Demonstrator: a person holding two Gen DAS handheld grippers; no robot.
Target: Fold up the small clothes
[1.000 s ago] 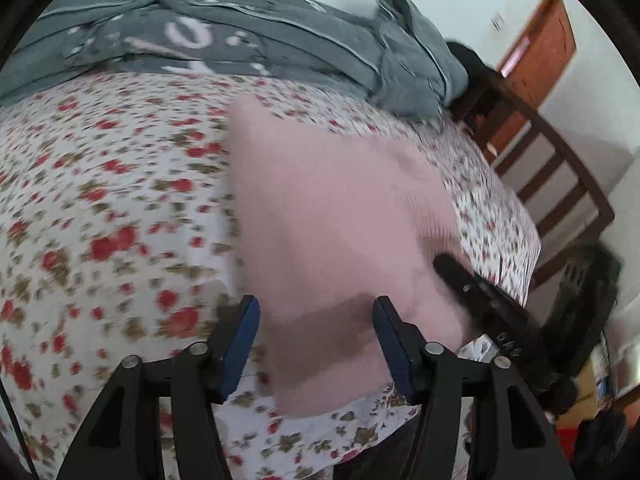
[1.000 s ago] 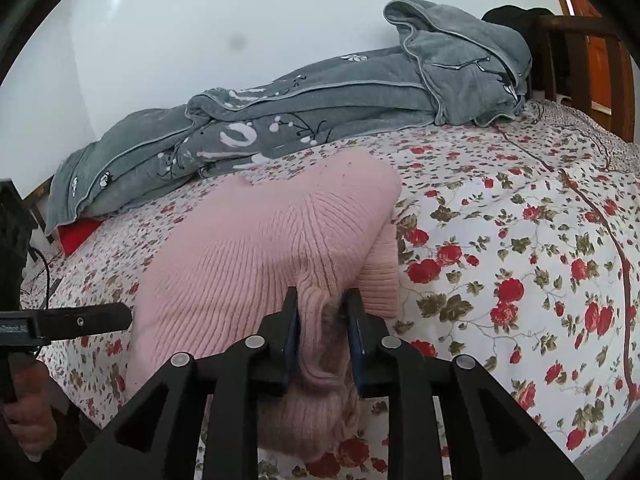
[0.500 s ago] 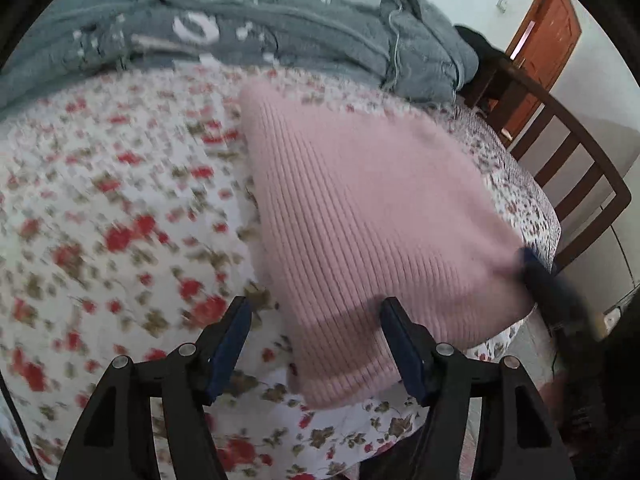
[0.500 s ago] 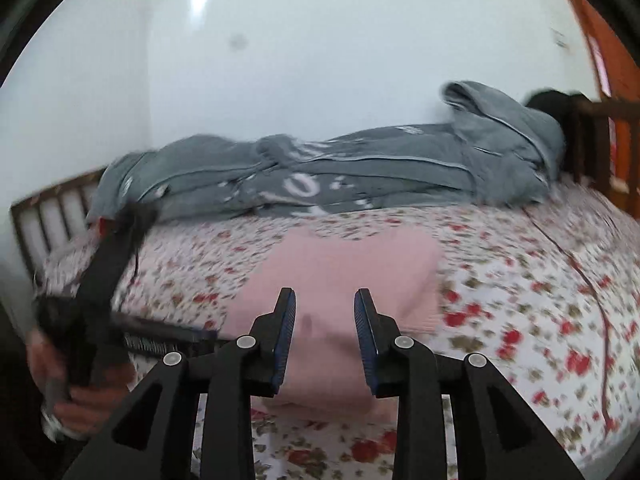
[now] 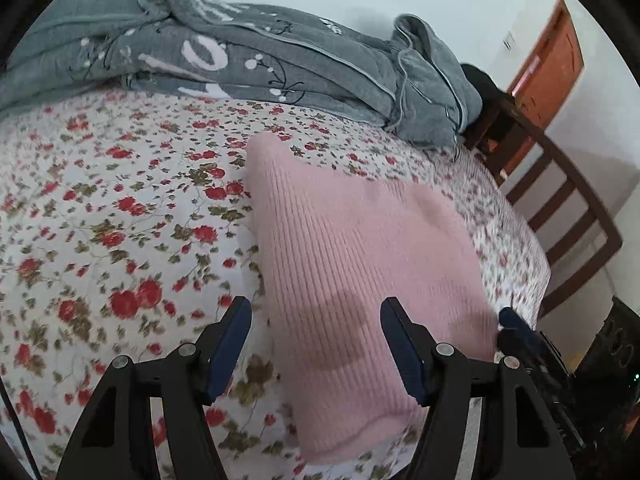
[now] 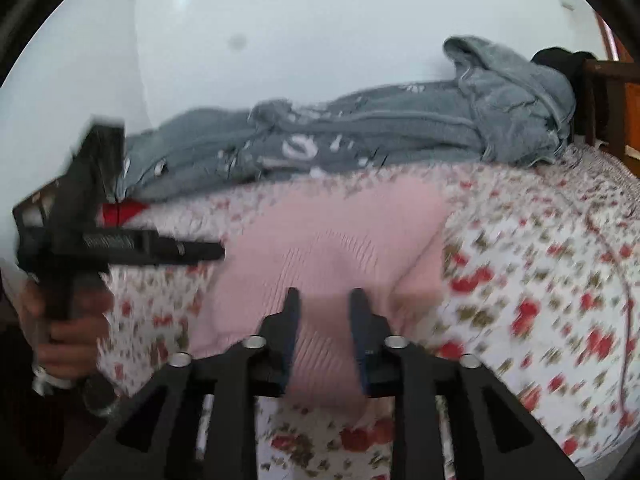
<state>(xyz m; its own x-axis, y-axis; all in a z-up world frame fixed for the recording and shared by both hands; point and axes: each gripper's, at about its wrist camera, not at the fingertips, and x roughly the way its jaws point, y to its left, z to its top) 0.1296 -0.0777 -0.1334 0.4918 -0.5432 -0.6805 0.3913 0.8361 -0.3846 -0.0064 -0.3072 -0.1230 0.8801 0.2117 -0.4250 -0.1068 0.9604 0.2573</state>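
A pink ribbed sweater (image 5: pixel 360 264) lies folded on the flowered bedsheet (image 5: pixel 120 240), its near corner close to the bed's edge. My left gripper (image 5: pixel 316 312) hovers over that near part, open, with the knit showing in the gap and neither pad touching it. In the right wrist view the same sweater (image 6: pixel 332 240) lies beyond my right gripper (image 6: pixel 325 300). Its jaws are opening and nothing is pressed between them. The right gripper's tip (image 5: pixel 516 328) shows at the sweater's right edge. A hand (image 6: pixel 68 320) holds the left gripper (image 6: pixel 200 250) at the left.
A grey quilt (image 5: pixel 260 60) with white print is bunched along the wall at the back of the bed. A dark wooden bed frame (image 5: pixel 568 208) and an orange door (image 5: pixel 552 68) stand on the right. Something red (image 6: pixel 120 212) lies under the quilt's left end.
My right gripper has let go of the sweater's folded edge, drawn back and risen. The sweater has dropped flat onto the sheet. My left gripper has pulled back a little.
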